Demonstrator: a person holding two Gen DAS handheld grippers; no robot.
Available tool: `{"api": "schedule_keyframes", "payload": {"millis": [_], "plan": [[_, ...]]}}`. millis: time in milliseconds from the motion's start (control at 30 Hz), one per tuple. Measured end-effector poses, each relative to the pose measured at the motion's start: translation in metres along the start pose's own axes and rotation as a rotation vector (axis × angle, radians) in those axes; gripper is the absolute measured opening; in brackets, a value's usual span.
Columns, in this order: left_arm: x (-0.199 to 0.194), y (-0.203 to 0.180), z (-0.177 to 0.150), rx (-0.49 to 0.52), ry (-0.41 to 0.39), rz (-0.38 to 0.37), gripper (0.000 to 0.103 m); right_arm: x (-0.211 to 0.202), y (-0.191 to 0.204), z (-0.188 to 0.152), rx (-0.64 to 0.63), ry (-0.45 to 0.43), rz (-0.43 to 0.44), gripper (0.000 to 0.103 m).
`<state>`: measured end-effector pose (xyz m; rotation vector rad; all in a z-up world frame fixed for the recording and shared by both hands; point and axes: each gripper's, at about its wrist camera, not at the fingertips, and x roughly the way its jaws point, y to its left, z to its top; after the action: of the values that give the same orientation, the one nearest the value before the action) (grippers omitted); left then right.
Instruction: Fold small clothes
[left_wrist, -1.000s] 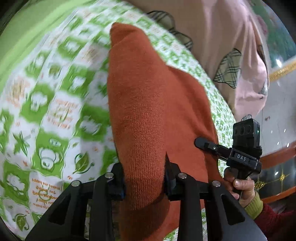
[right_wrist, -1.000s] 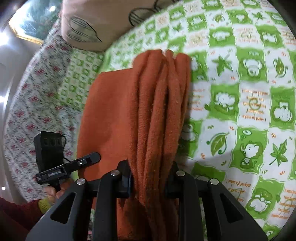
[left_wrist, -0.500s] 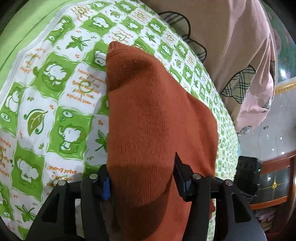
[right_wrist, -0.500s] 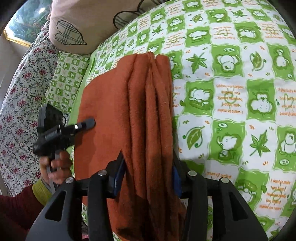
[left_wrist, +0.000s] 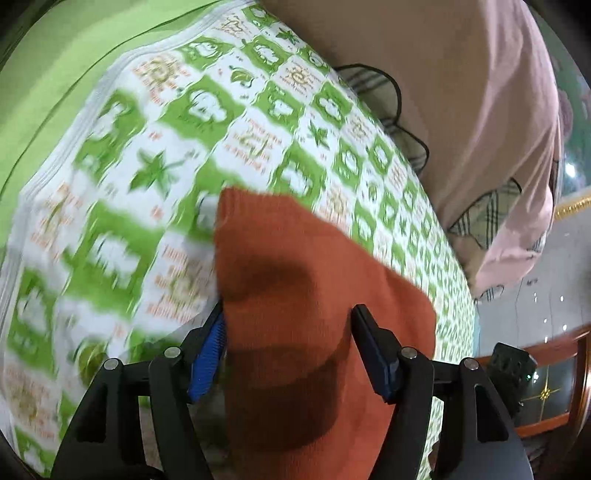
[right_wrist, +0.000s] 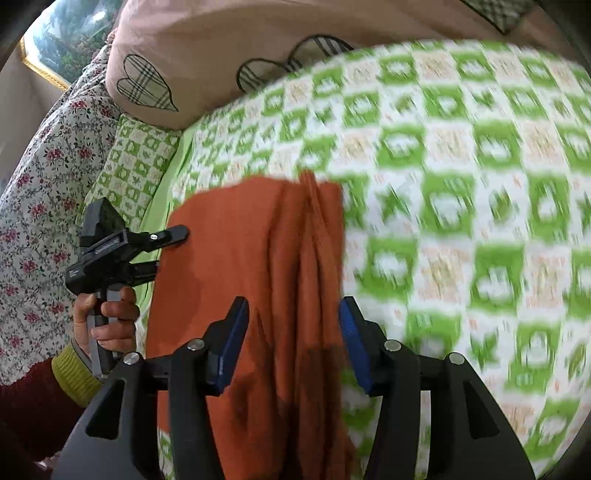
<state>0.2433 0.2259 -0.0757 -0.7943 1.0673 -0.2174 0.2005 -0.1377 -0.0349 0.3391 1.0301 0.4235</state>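
An orange knitted garment (left_wrist: 317, 295) lies folded on the green-and-white patterned bedspread (left_wrist: 177, 155). My left gripper (left_wrist: 290, 314) straddles one end of it. Its jaws are opening, and the blue pads (left_wrist: 208, 354) stand clear of the cloth. In the right wrist view the garment (right_wrist: 236, 243) shows its bunched, layered edge. My right gripper (right_wrist: 293, 306) straddles that edge, its jaws opening with gaps on both sides. The left gripper (right_wrist: 166, 251) also shows there, at the garment's left edge, held by a hand (right_wrist: 107, 321).
A pink pillow with plaid heart patches (right_wrist: 229, 55) lies at the head of the bed. A floral sheet (right_wrist: 40, 177) and a small checked pillow (right_wrist: 133, 166) sit to the left. A wooden cabinet (left_wrist: 554, 387) stands beyond the bed.
Both pairs of jaws have widened and let go of the orange garment, which now rests on the bedspread. The left gripper has slid back along the cloth; the right one has lifted slightly.
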Motion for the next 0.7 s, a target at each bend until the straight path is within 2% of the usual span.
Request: {"api": "schedule_keyframes", "payload": {"millis": [33, 67, 100, 167, 233, 300, 367, 433, 500, 567, 700], "plan": [[0.001, -0.003, 0.003, 0.011, -0.014, -0.004, 0.057, 0.003, 0.003, 0.006, -0.014, -0.01, -0.003, 0.052], [0.001, -0.007, 0.004, 0.029, -0.027, 0.001, 0.038, 0.008, 0.007, 0.012, -0.021, -0.018, -0.004, 0.052], [0.0, -0.011, 0.005, 0.054, -0.036, 0.009, 0.02, 0.012, 0.007, 0.016, -0.022, -0.014, -0.001, 0.042], [-0.015, -0.025, 0.002, 0.124, -0.093, 0.024, 0.009, 0.02, 0.011, 0.023, -0.042, 0.014, 0.004, 0.021], [-0.036, -0.04, -0.005, 0.203, -0.156, -0.009, 0.008, 0.009, 0.02, 0.022, -0.09, -0.023, 0.07, 0.02], [-0.042, -0.043, -0.005, 0.222, -0.171, 0.014, 0.008, 0.001, 0.022, 0.017, -0.109, -0.046, 0.108, 0.02], [-0.033, -0.032, 0.004, 0.197, -0.155, 0.085, 0.009, 0.007, 0.013, 0.015, -0.083, -0.026, 0.051, 0.02], [-0.018, -0.019, 0.013, 0.167, -0.143, 0.192, 0.01, 0.018, 0.001, 0.018, -0.045, -0.008, -0.004, 0.02], [-0.013, -0.011, 0.018, 0.156, -0.135, 0.257, 0.025, 0.027, -0.009, 0.02, 0.004, 0.005, -0.014, 0.025], [-0.02, -0.011, 0.017, 0.152, -0.145, 0.267, 0.028, 0.025, -0.01, 0.022, 0.023, 0.007, -0.03, 0.031], [-0.045, -0.02, 0.0, 0.188, -0.158, 0.238, 0.034, -0.004, -0.005, 0.014, 0.025, -0.036, -0.055, 0.032]]}}
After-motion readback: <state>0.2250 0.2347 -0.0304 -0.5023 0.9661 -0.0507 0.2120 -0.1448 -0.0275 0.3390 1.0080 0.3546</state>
